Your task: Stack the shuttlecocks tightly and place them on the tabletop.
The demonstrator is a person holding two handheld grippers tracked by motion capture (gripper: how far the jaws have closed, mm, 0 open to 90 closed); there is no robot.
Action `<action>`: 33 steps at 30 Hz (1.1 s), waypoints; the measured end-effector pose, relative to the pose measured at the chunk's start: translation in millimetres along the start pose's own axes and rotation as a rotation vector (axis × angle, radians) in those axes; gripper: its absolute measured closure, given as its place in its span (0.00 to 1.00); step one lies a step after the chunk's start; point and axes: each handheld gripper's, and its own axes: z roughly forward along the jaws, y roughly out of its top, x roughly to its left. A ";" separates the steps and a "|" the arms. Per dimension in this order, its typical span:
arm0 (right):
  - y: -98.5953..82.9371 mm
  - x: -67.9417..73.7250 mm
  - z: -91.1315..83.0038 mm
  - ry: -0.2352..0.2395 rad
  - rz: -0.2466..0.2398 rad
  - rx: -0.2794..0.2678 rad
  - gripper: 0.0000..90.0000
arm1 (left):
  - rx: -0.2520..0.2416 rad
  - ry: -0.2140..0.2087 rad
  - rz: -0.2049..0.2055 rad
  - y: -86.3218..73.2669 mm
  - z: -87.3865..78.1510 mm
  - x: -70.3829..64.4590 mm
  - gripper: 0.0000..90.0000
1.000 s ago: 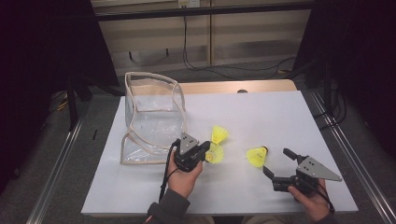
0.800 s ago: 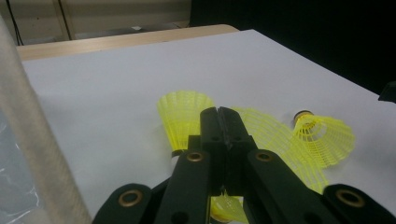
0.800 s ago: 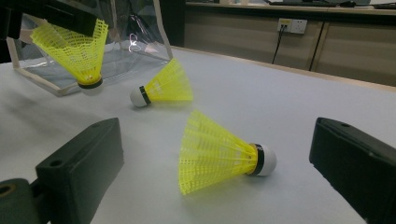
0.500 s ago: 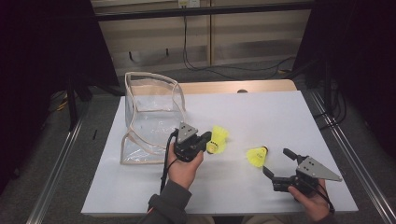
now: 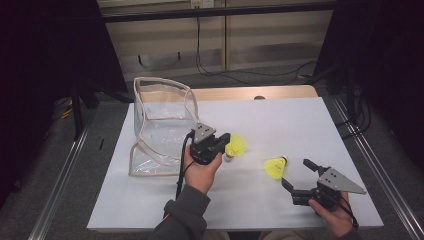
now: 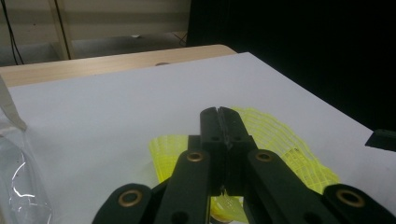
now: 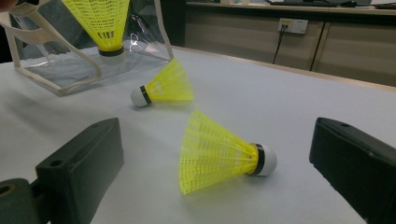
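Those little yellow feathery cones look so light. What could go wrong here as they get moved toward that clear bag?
1. The left gripper pinches the lifted shuttlecock only by its thin mesh skirt, so it might slip or get crushed.
2. The clear bag looks soft and bent, so its rim might catch the shuttlecock.
3. The right gripper is open around a lying shuttlecock, which could roll when touched.

My desk (image 5: 310,125) is a white board with a strip of bare wood along its far edge (image 5: 250,93). Behind it I see pale cabinet doors (image 5: 260,37), a wall socket (image 7: 293,25) with a black cable (image 5: 200,45) hanging from it (more cable lies looped on the floor beneath). Grey carpet (image 5: 55,165) flanks the desk on both sides, crossed by metal rails (image 5: 372,160). Beyond that, everything is dark.
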 end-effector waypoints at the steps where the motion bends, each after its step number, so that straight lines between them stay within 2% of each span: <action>1: 0.0 0.0 0.0 0.001 0.000 0.000 0.03 | -0.002 0.005 0.003 1.7 0.9 0.1 1.00; 7: -0.2 -0.5 0.1 0.002 -0.003 0.000 0.03 | -0.007 0.012 -0.006 9.6 5.9 1.3 1.00; 16: -0.5 -0.7 0.2 0.003 -0.004 0.003 0.03 | -0.013 0.053 -0.005 19.4 13.3 5.9 1.00; 26: -0.6 -0.6 0.2 0.005 -0.006 0.003 0.03 | -0.017 0.066 -0.013 28.0 18.8 7.4 1.00; 30: -0.7 -0.7 0.3 0.004 -0.007 0.004 0.03 | -0.012 0.074 -0.004 30.1 21.2 8.4 1.00; 33: -0.6 -0.7 0.0 0.005 -0.005 0.001 0.03 | -0.009 0.082 -0.017 29.8 23.7 10.6 1.00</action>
